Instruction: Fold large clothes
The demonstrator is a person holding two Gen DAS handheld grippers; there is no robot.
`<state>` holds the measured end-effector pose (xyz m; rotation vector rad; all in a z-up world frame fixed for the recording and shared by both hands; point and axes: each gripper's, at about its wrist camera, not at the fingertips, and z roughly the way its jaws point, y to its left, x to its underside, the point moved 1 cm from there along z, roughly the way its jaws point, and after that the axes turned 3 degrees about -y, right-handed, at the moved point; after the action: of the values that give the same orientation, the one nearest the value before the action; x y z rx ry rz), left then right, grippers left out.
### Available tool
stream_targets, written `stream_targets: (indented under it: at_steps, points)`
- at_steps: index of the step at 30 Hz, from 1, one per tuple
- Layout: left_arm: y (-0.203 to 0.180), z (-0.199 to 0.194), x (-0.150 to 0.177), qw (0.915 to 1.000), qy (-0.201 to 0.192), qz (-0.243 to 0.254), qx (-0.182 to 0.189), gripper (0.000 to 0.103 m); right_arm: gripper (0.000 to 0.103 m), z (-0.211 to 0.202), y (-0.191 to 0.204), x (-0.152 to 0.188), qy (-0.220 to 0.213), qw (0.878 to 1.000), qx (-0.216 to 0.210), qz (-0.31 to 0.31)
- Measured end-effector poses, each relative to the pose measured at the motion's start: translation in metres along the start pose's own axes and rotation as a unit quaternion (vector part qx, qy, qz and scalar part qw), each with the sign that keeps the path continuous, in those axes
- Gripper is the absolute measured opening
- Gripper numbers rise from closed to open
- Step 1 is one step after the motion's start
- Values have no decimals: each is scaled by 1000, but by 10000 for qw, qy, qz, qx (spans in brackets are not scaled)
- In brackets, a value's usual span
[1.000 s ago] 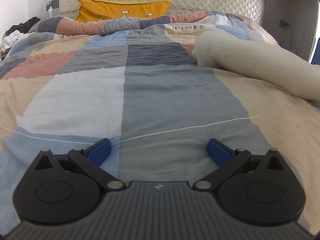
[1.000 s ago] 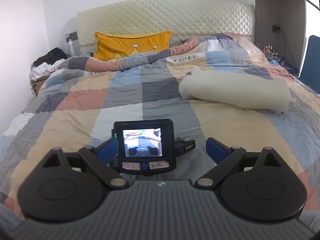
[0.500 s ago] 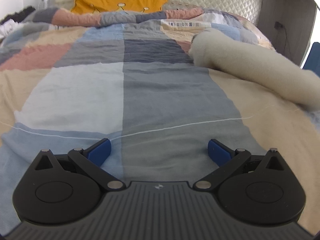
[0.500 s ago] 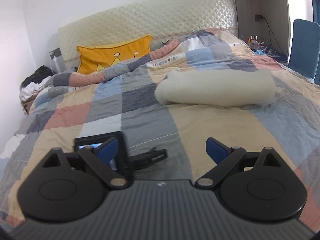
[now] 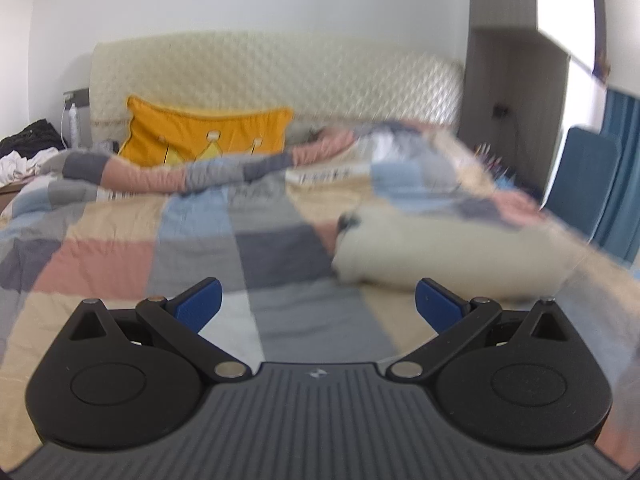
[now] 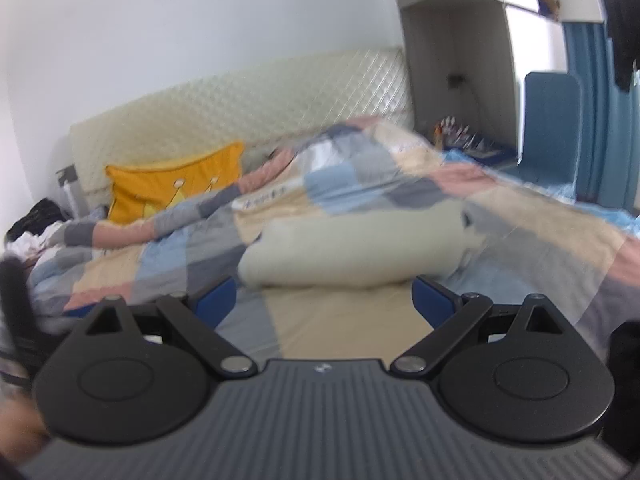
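Looking across the patchwork quilt (image 5: 120,264) now instead of down onto it, both wrist views take in the headboard (image 5: 272,76) and wall — a second ago the left camera sat low over the quilt's white seam line, and the right one showed the other gripper's screen just ahead of it. Both grippers have lifted and tilted up toward the cream garment (image 5: 440,256), the likely thing to fold, which lies bundled on the quilt, on the side away from the yellow pillow (image 5: 204,136) and nearer the foot of the bed than that pillow. Motion blur smears both views. The left gripper (image 5: 318,306) is spread wide with nothing between its blue pads; the right gripper (image 6: 324,298) is likewise spread and empty. My read — an approach to the garment, no fold begun.
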<state>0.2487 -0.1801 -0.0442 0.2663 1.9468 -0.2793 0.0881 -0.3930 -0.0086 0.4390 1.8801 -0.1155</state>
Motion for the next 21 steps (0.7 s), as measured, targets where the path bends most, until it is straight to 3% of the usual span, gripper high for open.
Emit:
stream_targets:
  at_steps: [5,10,21]
  points:
    - [-13,-64,-39,9994,-144,92,299,103,96,-16,-13,-9,-103,9996,264,34]
    - [-30,-110,-46,9990,-181,261,327,103,96,-27,-14,-5,-62,9996,246,-104]
    - [-42,-139,-30,9989,2,351,304,103,96,-38,-11,12,165,9996,184,-123]
